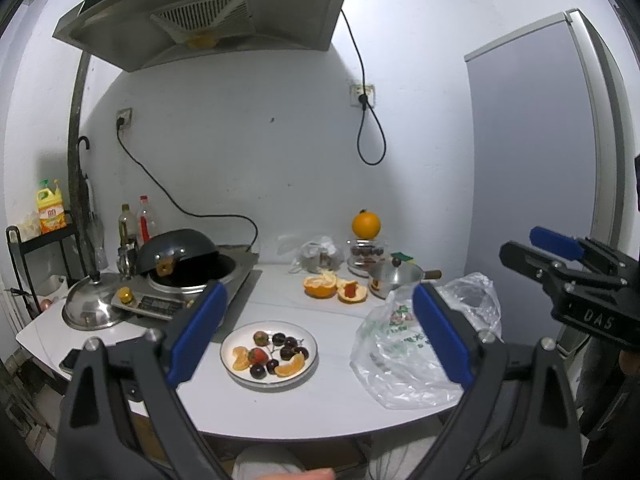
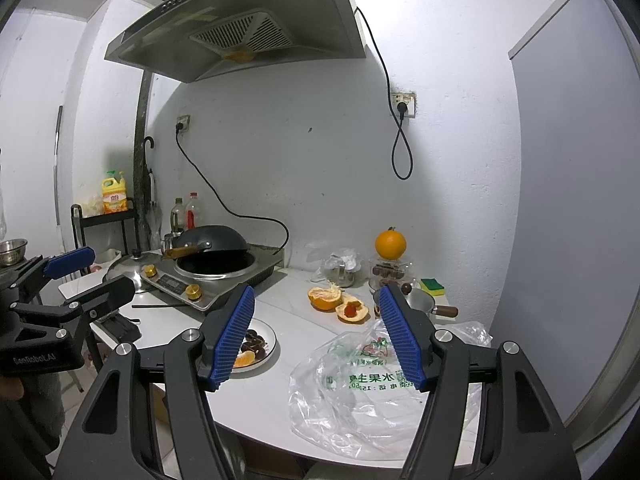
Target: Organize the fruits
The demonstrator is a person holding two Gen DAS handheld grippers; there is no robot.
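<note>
Both jaws gape wide, holding nothing. Right gripper (image 2: 316, 334) hides part of the plate (image 2: 269, 334) behind its left finger; the fruit there blurs together.

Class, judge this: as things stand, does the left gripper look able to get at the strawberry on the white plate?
Probably yes. The left gripper is open and holds nothing, and the strawberry lies uncovered on the plate, between its fingers in the wrist view. Cherries and orange segments crowd close, so a clean grasp looks tight.
</note>
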